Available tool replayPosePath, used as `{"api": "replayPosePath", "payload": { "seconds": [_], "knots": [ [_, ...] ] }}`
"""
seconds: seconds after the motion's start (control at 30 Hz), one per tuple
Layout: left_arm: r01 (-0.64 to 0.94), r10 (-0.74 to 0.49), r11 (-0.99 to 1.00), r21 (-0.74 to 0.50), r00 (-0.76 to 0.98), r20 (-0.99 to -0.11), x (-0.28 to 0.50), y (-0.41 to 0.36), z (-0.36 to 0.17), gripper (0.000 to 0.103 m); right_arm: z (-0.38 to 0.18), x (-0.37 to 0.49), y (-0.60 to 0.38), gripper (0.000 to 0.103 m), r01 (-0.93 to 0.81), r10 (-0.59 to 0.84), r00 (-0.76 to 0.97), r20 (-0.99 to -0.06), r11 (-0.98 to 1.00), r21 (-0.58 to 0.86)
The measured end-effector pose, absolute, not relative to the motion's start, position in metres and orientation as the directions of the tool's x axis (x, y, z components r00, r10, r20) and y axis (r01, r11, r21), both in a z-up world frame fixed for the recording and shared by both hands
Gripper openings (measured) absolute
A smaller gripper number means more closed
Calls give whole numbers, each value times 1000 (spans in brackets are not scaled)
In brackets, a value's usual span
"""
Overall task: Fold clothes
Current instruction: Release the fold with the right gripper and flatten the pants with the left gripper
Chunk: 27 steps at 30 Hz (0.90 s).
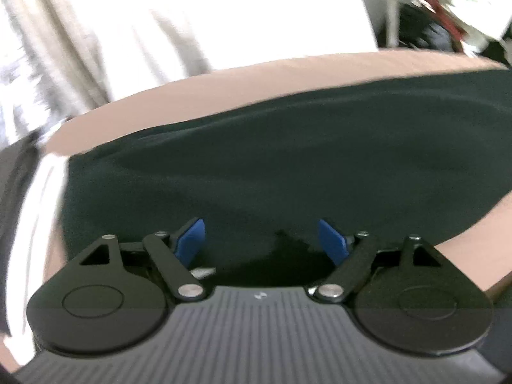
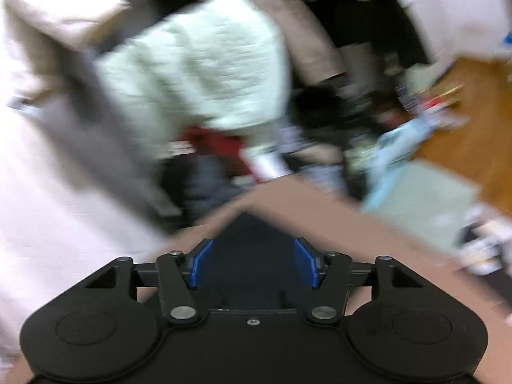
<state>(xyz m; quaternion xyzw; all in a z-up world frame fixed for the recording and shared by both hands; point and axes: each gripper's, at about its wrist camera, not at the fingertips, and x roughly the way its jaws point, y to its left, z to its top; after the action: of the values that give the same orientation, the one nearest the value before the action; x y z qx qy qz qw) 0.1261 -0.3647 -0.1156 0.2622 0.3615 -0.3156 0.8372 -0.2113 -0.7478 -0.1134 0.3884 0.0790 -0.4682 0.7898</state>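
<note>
Dark green-black cloth garment [image 1: 288,166] spread flat over pinkish-tan table [image 1: 224,80], one straight edge along the far side, no layering discernible through blur. Left claw [image 1: 261,240] spread wide, empty, low over cloth. Right claw [image 2: 252,262] likewise wide and empty above a pointed corner. Fits both unfolded and part-folded.
</note>
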Motion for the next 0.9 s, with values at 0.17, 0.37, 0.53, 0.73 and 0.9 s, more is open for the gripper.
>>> {"api": "replayPosePath", "payload": {
  "seconds": [0.17, 0.37, 0.53, 0.73, 0.9],
  "knots": [
    [580, -211, 773, 258, 619, -757, 140, -284, -101, 79, -123, -162, -674, 62, 642, -516, 752, -410, 432, 634],
    [411, -63, 865, 289, 660, -749, 159, -169, -122, 81, -112, -93, -600, 62, 577, -335, 810, -481, 599, 555],
    [326, -181, 944, 41, 620, -763, 168, -96, -136, 85, -136, -66, -561, 64, 423, -90, 879, -468, 601, 678],
    [210, -227, 971, -115, 657, -719, 180, -60, -127, 85, -170, -63, -492, 64, 464, 10, 802, -598, 620, 633],
    [257, -327, 942, -214, 578, -748, 195, -59, -146, 90, -165, -71, -457, 64, 464, -10, 796, -605, 652, 600]
  ]
}}
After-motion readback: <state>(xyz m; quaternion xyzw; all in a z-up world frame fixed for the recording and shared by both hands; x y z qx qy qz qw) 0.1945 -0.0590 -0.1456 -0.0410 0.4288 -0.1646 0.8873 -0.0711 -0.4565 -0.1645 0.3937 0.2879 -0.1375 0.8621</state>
